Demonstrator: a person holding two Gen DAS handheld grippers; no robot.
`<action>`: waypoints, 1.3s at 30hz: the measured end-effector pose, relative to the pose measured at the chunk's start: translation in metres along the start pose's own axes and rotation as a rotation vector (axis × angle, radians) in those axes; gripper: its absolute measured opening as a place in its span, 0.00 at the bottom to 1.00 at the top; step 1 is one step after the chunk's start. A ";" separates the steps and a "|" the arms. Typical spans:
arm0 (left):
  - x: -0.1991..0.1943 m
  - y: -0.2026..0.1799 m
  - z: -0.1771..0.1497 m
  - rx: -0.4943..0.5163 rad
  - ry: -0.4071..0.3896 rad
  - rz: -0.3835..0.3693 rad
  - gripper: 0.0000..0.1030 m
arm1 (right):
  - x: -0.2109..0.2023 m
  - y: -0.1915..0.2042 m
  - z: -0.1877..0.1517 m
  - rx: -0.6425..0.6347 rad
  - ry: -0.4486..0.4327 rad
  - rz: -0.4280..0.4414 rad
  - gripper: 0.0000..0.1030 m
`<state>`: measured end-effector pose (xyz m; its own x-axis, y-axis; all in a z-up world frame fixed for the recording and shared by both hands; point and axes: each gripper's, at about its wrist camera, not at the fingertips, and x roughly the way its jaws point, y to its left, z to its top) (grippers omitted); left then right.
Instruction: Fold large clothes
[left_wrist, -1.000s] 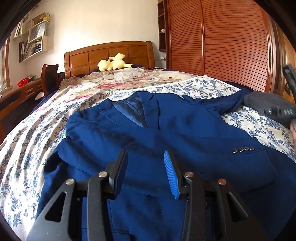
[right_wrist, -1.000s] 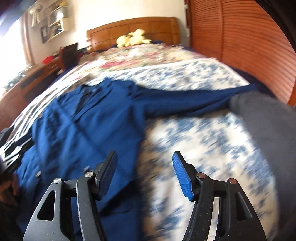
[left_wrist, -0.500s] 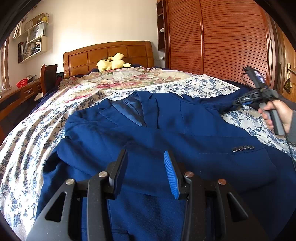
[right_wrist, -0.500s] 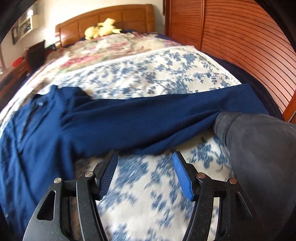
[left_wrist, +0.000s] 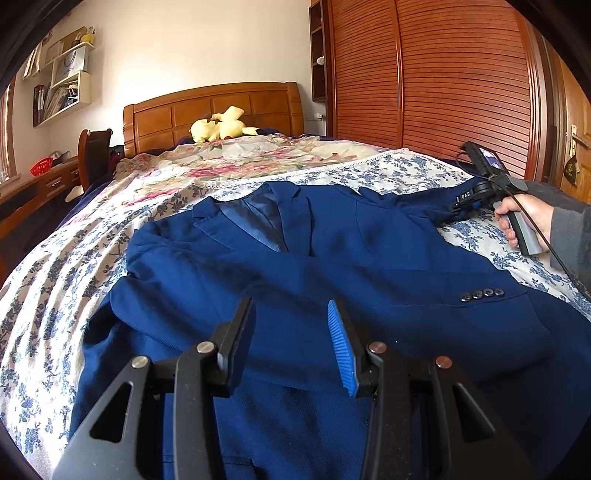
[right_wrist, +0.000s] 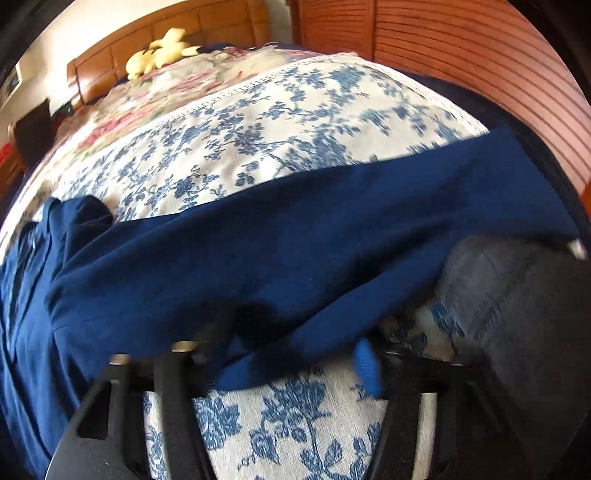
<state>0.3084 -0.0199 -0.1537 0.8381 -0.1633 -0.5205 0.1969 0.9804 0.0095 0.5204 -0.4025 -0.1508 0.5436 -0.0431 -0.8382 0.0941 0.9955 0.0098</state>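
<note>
Navy jacket (left_wrist: 332, 266) flat | left hand-held gripper (left_wrist: 291, 332) hovers, apart | right hand-held gripper (right_wrist: 295, 354) apart astride sleeve (right_wrist: 332, 240)

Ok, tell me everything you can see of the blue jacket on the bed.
The blue jacket is a navy woven suit blazer with shinier satin-looking lapels and four dark cuff buttons. It lies front up on the floral bedspread. One sleeve is folded across its front; the other sleeve stretches out sideways, its edge between the fingers of the right gripper. The open left gripper hovers above its lower front.
</note>
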 end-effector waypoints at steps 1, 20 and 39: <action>0.000 0.000 0.000 0.002 0.000 0.000 0.38 | 0.000 0.006 0.002 -0.029 0.003 -0.003 0.07; -0.002 -0.001 0.000 0.009 -0.009 -0.004 0.38 | -0.140 0.201 -0.073 -0.531 -0.117 0.264 0.09; 0.001 -0.002 0.000 0.015 0.004 -0.005 0.38 | -0.160 0.123 -0.057 -0.440 -0.158 0.066 0.58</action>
<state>0.3090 -0.0225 -0.1541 0.8350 -0.1678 -0.5240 0.2089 0.9777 0.0197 0.3968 -0.2682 -0.0465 0.6604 0.0429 -0.7497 -0.2889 0.9361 -0.2009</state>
